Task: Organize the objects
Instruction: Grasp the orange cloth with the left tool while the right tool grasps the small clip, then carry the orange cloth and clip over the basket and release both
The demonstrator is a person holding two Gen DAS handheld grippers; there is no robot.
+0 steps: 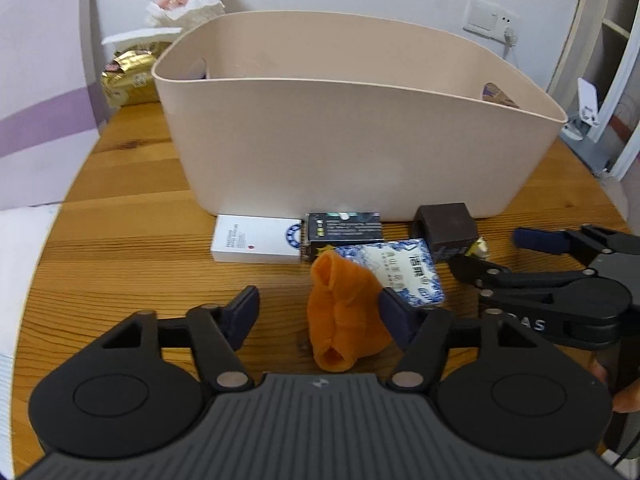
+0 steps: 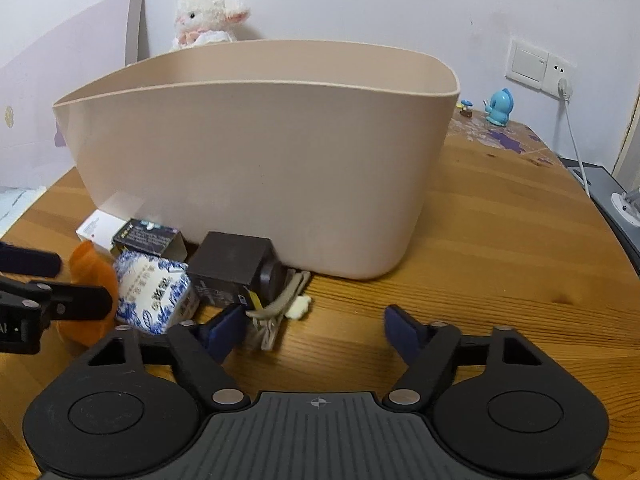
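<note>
Both grippers spread wide, nothing held. Risk first: left gripper (image 1: 318, 312) is low over the orange cloth (image 1: 344, 320), but its right finger sits right at the cloth's edge where it overlaps the blue-and-white packet (image 1: 400, 270). Closing from here could pinch the packet corner along with the cloth, or drag it. Cloth is soft and bunched, so a shallow bite may grab only a fold and let it slip on the lift over the tall wall of the beige bin (image 1: 360, 140). Second risk: right gripper (image 2: 316, 326) is close by; in the left view its arm lies just beside the packet, so the two could collide if both go for the pile. Its left finger is next to the beige hair clip (image 2: 276, 308), clip off-centre, not between the fingers. Cloth lies on the table (image 1: 120, 260), between the left fingers, nearer the right one. White box (image 1: 256, 244), dark carton (image 1: 344, 232) and brown box (image 1: 446, 228) line the bin's front wall, still out.
</note>
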